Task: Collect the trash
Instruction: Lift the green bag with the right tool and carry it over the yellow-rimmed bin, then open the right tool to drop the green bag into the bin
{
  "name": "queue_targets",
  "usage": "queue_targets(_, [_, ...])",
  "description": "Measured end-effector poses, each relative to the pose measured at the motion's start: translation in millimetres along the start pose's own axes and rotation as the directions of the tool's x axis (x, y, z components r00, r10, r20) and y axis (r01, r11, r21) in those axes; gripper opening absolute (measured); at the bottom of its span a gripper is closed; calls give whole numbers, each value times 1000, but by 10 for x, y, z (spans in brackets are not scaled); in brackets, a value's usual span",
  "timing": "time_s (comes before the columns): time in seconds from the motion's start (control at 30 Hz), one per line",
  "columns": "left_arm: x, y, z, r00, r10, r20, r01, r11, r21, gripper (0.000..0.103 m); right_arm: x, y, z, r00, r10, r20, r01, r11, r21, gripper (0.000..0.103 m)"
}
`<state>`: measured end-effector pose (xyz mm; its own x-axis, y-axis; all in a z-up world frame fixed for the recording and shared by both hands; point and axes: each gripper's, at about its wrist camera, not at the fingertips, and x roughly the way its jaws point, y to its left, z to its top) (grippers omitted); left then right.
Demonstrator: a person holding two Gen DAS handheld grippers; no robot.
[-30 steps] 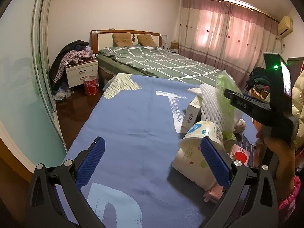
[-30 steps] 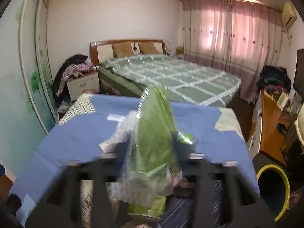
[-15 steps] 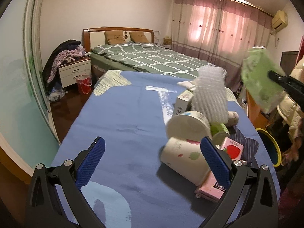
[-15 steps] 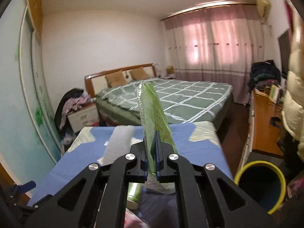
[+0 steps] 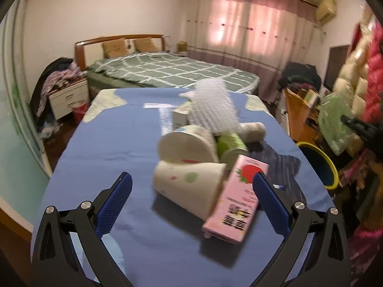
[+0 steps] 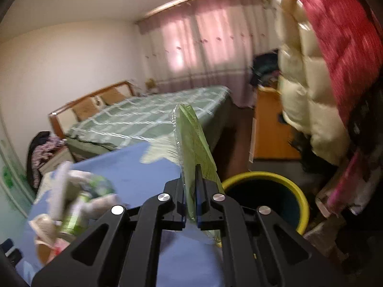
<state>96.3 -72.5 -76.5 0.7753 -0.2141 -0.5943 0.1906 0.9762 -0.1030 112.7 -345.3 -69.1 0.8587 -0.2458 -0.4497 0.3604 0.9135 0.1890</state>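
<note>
My right gripper [image 6: 190, 192] is shut on a green plastic wrapper [image 6: 191, 141], held in the air beside the table's right edge, near a yellow-rimmed bin [image 6: 265, 198]. The wrapper [image 5: 334, 124] and bin [image 5: 318, 165] also show at the right of the left wrist view. My left gripper [image 5: 189, 198] is open and empty, low over the blue tablecloth [image 5: 115, 143]. Just ahead of it lies a trash pile: a white paper cup [image 5: 189, 186], a pink carton [image 5: 237, 201], a round tub [image 5: 186, 146], a green cup [image 5: 229, 143] and white foam netting [image 5: 213, 105].
A bed with a green checked cover [image 5: 167, 69] stands beyond the table. A nightstand heaped with clothes [image 5: 62, 88] is at the back left. A wooden desk [image 5: 299, 112] and hanging cream and red jackets [image 6: 311, 83] crowd the right side by the bin.
My right gripper has lifted the green wrapper off the pile and swung it right, towards the bin. My left gripper has moved closer to the pile and stayed open.
</note>
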Motion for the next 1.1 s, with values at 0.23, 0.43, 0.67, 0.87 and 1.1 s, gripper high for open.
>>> queue_targets(0.23, [139,-203,-31,999,-36,-37,38,999,39,99,567,-482,-164,991,-78,-107,89,991,103,6])
queue_targets(0.43, [236,-336,-47,997,-55,-58,59,996,69,99,828,-620,-300,973,-172,-153,194,971,142,10])
queue_targets(0.67, [316,-482,-54,992,-100,-72,108,988,109,99,849,-635,-325,966,-233,-110,249,955,160,50])
queue_targets(0.87, [370,-519,-71,989,-130,-70,139,980,142,99,816,-548,-303,967,-240,-85,250,959,133,56])
queue_targets(1.1, [514,-539,-88,976,-192,-102,208,959,190,99,815,-585,-294,970,-229,-87,239,960,146,58])
